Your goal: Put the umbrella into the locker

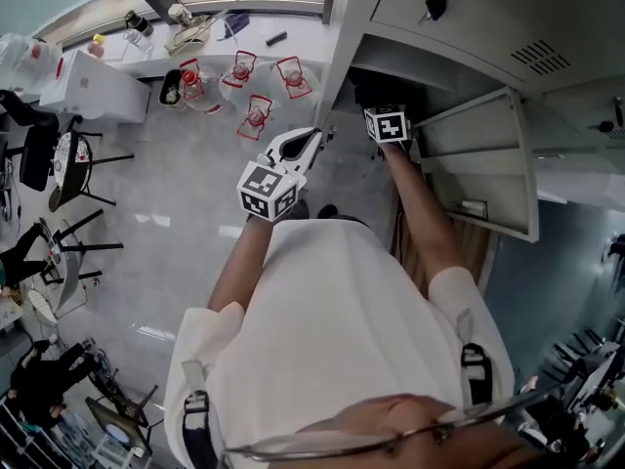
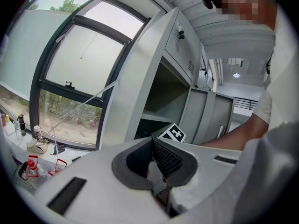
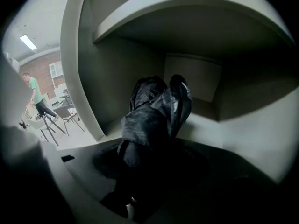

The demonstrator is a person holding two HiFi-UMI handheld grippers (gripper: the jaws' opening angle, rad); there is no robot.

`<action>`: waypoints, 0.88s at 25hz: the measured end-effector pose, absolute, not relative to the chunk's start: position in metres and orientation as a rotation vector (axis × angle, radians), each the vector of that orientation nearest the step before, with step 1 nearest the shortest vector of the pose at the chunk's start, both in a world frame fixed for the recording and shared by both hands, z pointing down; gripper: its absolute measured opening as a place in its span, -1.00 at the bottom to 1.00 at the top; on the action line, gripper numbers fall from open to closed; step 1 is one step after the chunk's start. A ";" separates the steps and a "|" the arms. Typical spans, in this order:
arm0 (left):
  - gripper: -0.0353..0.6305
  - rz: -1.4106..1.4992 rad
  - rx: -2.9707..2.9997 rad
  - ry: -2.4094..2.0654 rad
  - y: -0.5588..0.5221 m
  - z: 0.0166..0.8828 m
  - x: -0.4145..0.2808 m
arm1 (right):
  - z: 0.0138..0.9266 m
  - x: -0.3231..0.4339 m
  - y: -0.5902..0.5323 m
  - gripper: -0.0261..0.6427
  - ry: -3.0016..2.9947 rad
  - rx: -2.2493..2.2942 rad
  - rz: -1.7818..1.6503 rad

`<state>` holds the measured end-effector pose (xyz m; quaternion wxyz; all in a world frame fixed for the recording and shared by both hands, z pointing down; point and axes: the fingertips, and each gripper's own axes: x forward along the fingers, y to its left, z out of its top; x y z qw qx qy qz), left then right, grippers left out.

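Head view: at the centre, the left gripper (image 1: 309, 139) hangs in front of the person's white shirt (image 1: 332, 320), outside the locker (image 1: 469, 27). Just to its right, the right gripper (image 1: 387, 117) reaches into an open compartment beside the open door (image 1: 483, 164).

Left gripper view: the left gripper (image 2: 150, 142) has its jaws pressed together with nothing between them. The locker (image 2: 154, 78) fills the middle.

Right gripper view: the right gripper (image 3: 148, 158) has its jaws pinching a folded black umbrella (image 3: 156, 111). The umbrella's far end points into the grey compartment (image 3: 117, 69), above its floor.
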<state>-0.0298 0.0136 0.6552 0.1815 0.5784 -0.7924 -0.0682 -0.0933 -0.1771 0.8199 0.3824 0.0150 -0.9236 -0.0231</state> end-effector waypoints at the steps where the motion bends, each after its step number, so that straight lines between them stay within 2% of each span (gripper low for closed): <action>1: -0.88 -0.191 1.636 -2.237 0.012 0.655 -0.032 | 0.823 -0.096 -0.180 -0.19 -2.342 0.040 -0.078; 12: -0.88 -0.190 1.617 -2.226 0.015 0.661 -0.043 | 0.842 -0.104 -0.193 -0.13 -2.279 0.048 -0.129; 17: -0.88 -0.198 1.623 -2.215 0.010 0.664 -0.043 | 0.833 -0.101 -0.199 0.03 -2.307 0.066 -0.194; 22: -0.88 -0.200 1.641 -2.202 0.006 0.664 -0.040 | 0.816 -0.098 -0.194 0.06 -2.380 0.055 -0.233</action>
